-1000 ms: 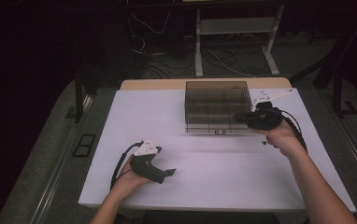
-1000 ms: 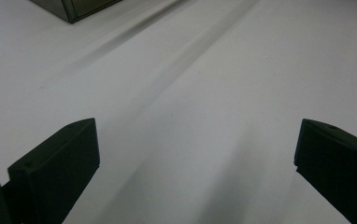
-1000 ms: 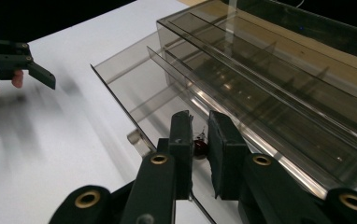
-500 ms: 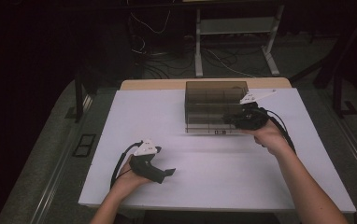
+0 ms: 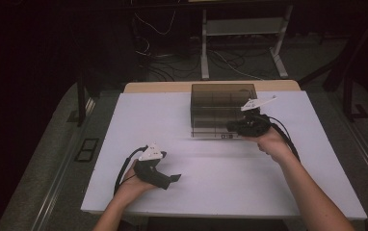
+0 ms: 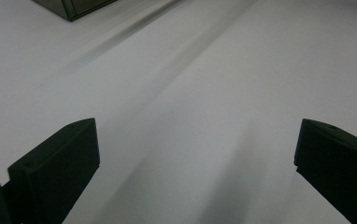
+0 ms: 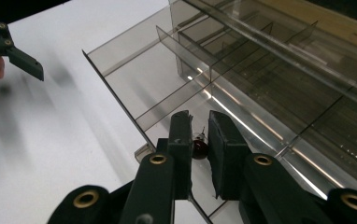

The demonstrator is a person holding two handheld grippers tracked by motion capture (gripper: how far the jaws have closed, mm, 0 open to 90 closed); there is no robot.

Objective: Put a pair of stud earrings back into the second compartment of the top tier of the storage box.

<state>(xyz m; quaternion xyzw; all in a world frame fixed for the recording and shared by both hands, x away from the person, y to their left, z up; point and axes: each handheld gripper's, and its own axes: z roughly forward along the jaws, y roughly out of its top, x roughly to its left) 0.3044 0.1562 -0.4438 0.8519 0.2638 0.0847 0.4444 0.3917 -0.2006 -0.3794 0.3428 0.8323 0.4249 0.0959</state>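
White bench (image 5: pixel 220 163) is carrying a smoked clear-plastic divider box (image 5: pixel 223 108) at its far middle. Right gripper (image 7: pixel 200 140) is hanging over the box's near compartments, jaws pinching a small dark red bead-like part (image 7: pixel 200 148), too small to identify; likely lining it up over a cell for a drop. Left gripper (image 5: pixel 170 179) is resting low near the bench's front edge, jaws spread wide on nothing, likely parked clear of the work.
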